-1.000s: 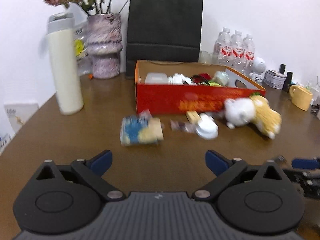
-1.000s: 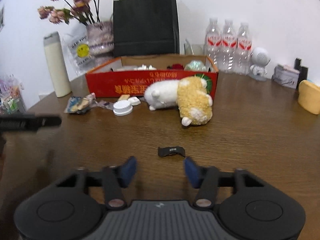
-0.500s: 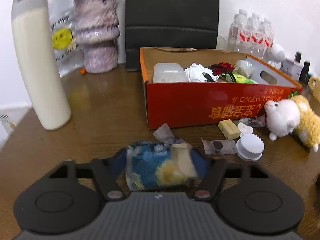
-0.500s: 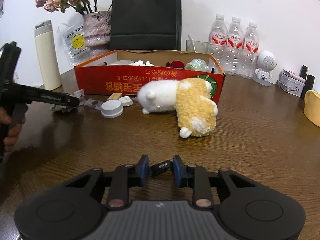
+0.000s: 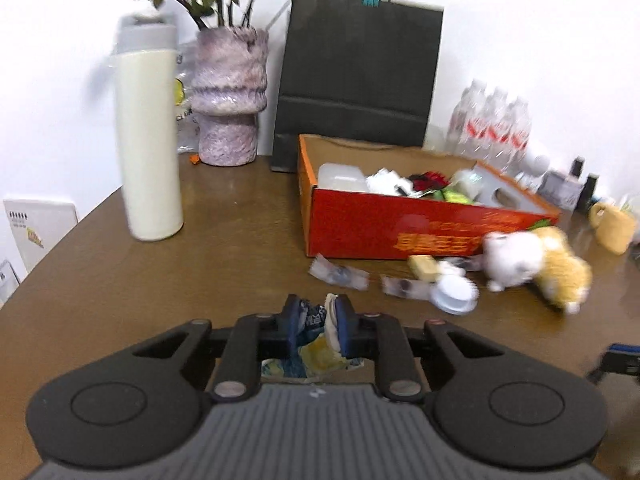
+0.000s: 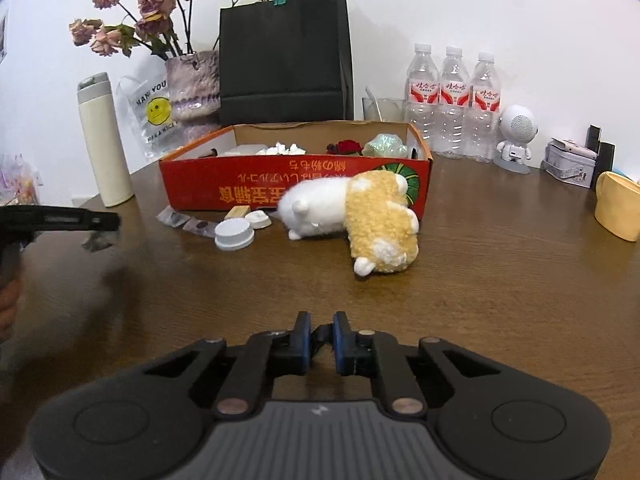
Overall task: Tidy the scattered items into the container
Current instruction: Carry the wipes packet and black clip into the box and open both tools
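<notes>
My left tool [image 5: 316, 326] is closing on the crumpled blue and yellow wrapper [image 5: 310, 354]; my right tool [image 6: 319, 338] is clamped on a small black clip [image 6: 321, 335]. I should lift both clear of the counter [image 6: 500, 280], then carry them over the red cardboard box [image 6: 296, 190]. The clear bag [image 6: 154, 114] reads "HAVE A NICE".

Brown wood-grain table [image 6: 500, 280] carries a red cardboard box [image 6: 256, 192], a white-and-yellow plush toy [image 6: 360, 216], a white ribbed plastic cap [image 6: 234, 234], a cream cylindrical flask [image 6: 105, 140] and a yellow ceramic mug [image 6: 618, 210].
</notes>
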`<action>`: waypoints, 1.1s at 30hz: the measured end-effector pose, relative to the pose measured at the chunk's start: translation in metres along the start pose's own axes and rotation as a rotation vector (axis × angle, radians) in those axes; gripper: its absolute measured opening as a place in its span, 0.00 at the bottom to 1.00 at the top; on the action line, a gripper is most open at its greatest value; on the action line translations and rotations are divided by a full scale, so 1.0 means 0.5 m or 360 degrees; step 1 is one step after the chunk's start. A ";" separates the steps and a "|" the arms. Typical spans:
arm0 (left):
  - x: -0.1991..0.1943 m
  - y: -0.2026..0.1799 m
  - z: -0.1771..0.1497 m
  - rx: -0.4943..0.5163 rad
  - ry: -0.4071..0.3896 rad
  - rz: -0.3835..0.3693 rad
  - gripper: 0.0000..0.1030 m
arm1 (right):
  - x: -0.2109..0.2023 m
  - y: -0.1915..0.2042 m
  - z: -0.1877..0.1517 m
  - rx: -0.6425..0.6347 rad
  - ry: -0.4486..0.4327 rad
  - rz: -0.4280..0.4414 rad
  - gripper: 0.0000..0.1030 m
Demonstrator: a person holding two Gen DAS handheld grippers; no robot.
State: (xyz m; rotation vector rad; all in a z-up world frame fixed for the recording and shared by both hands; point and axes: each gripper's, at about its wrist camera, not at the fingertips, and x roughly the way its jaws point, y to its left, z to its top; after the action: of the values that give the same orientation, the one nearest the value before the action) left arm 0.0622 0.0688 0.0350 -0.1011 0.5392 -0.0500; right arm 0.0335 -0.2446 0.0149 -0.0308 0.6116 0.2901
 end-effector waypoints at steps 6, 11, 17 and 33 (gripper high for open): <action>-0.122 -0.031 -0.035 -0.0017 -0.0061 -0.0094 0.19 | -0.052 0.010 -0.025 -0.0004 -0.0036 0.0039 0.10; -0.154 -0.047 -0.041 0.0013 -0.0080 -0.0087 0.19 | -0.099 0.011 -0.034 -0.0007 -0.0110 0.0050 0.10; -0.171 -0.068 -0.036 -0.0002 -0.0115 -0.0123 0.19 | -0.145 0.015 -0.025 0.0006 -0.0234 0.0064 0.10; -0.124 -0.136 0.186 0.0094 -0.0466 -0.0200 0.20 | -0.126 -0.006 0.237 -0.0022 -0.0573 0.0215 0.10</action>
State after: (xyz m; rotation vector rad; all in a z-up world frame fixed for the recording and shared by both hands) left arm 0.0555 0.0137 0.1534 -0.0825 0.2380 -0.1709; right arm 0.0515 -0.2503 0.1478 0.0490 0.2543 0.4198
